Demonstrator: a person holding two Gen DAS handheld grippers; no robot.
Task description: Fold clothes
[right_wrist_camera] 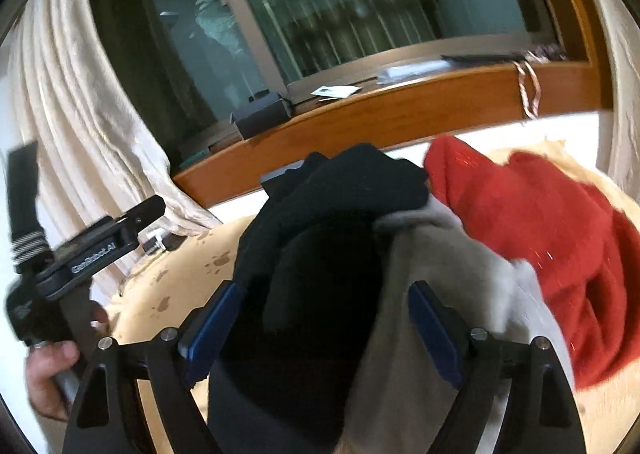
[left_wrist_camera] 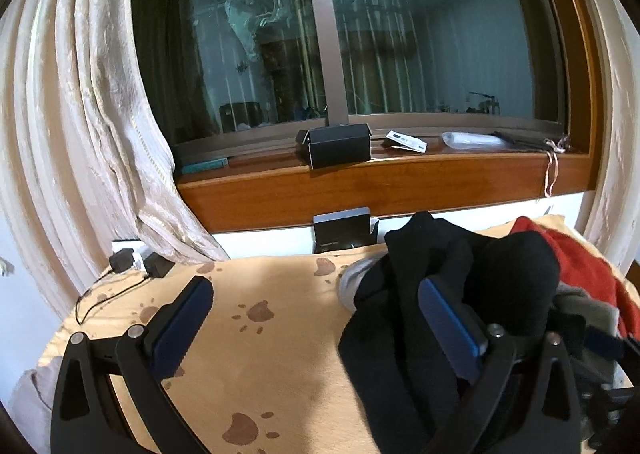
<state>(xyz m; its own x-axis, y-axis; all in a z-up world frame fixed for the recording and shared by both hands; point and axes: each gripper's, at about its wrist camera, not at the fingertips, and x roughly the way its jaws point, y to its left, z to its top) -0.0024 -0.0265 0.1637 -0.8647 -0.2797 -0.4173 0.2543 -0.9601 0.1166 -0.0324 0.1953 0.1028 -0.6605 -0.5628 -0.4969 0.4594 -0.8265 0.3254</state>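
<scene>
A heap of clothes lies on a tan paw-print cloth (left_wrist_camera: 256,358). On top is a black garment (left_wrist_camera: 432,286), also in the right wrist view (right_wrist_camera: 320,254), with a grey garment (right_wrist_camera: 444,266) and a red garment (right_wrist_camera: 540,238) beside it. My left gripper (left_wrist_camera: 316,318) is open, its right finger against the black garment and its left finger over bare cloth. My right gripper (right_wrist_camera: 326,314) is open, with its fingers either side of the black and grey garments. The left gripper's body (right_wrist_camera: 88,250) and the hand holding it show at the left of the right wrist view.
A wooden window sill (left_wrist_camera: 380,178) runs behind the table and carries a black box (left_wrist_camera: 338,148), papers and a plastic bag. Cream curtains (left_wrist_camera: 80,126) hang at left and right. A charger and cable (left_wrist_camera: 124,262) lie at the table's far left corner.
</scene>
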